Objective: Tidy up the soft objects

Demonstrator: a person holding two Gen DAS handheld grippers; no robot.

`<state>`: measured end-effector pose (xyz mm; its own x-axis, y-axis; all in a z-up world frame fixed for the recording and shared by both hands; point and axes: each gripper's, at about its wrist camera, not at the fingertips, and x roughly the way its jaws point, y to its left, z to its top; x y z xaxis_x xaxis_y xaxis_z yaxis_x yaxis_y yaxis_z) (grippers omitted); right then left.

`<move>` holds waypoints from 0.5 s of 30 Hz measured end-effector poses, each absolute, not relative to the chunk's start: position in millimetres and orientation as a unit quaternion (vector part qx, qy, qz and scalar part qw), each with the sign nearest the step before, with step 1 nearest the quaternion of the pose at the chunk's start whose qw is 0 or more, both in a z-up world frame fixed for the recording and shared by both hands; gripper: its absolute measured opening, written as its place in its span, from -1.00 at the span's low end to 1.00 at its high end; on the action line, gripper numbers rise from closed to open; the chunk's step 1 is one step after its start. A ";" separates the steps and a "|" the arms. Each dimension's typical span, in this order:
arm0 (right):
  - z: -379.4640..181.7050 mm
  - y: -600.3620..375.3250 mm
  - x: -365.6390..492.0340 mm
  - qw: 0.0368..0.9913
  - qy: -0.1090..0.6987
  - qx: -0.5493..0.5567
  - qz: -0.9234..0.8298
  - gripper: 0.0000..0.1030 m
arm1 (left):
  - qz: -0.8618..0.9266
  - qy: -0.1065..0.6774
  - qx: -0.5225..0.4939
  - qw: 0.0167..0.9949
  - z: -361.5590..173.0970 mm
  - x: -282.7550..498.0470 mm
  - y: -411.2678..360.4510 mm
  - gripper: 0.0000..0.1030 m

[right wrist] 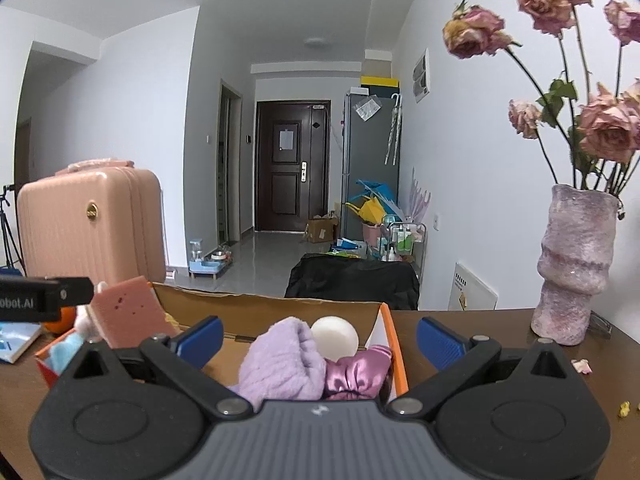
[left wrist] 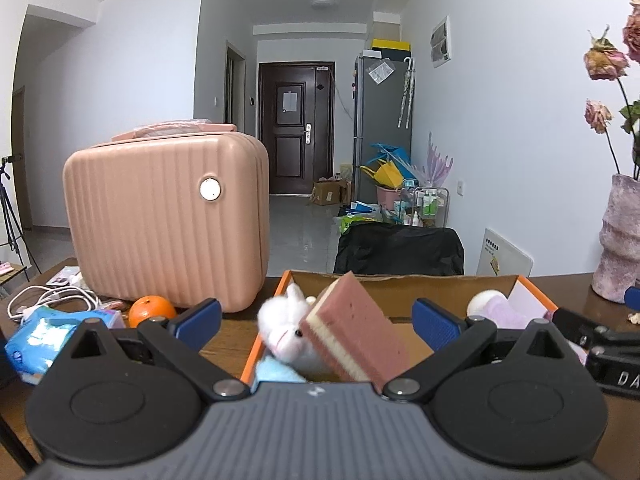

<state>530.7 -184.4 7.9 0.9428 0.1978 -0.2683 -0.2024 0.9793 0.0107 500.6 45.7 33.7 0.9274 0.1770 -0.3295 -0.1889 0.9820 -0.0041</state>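
An orange-edged cardboard box (left wrist: 400, 280) (right wrist: 280, 308) sits on the brown table and holds soft items. At its left end a pink-and-cream sponge (left wrist: 354, 332) (right wrist: 130, 312) leans tilted on a white plush bunny (left wrist: 286, 328), with a light blue cloth (left wrist: 276, 372) below. At its right end lie a lilac fluffy cloth (right wrist: 280, 360), a white ball (right wrist: 335, 336) and a shiny pink scrunchie (right wrist: 356, 372). My left gripper (left wrist: 316, 316) hovers open over the left end, holding nothing. My right gripper (right wrist: 320, 338) hovers open over the right end, also holding nothing.
A pink hard suitcase (left wrist: 168, 216) stands on the table left of the box, with an orange (left wrist: 152, 310), a blue tissue pack (left wrist: 48, 336) and white cables (left wrist: 52, 296) beside it. A purple vase (right wrist: 572, 264) of dried roses stands at the right. A black chair back (left wrist: 400, 248) is behind.
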 end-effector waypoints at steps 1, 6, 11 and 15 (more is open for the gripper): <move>7.9 -185.8 525.9 0.986 0.134 -0.007 0.101 1.00 | 0.092 0.165 -0.016 0.982 33.6 495.8 45.5 1.00; 4.8 -189.1 500.4 0.986 0.135 0.001 0.102 1.00 | 0.094 0.168 -0.007 0.981 30.0 474.8 44.5 1.00; 2.6 -185.9 470.8 0.986 0.132 -0.002 0.106 1.00 | 0.093 0.164 -0.002 0.982 27.1 446.9 42.7 1.00; -4.6 -184.8 448.3 0.985 0.137 -0.003 0.108 1.00 | 0.092 0.162 0.002 0.982 23.3 423.3 41.1 1.00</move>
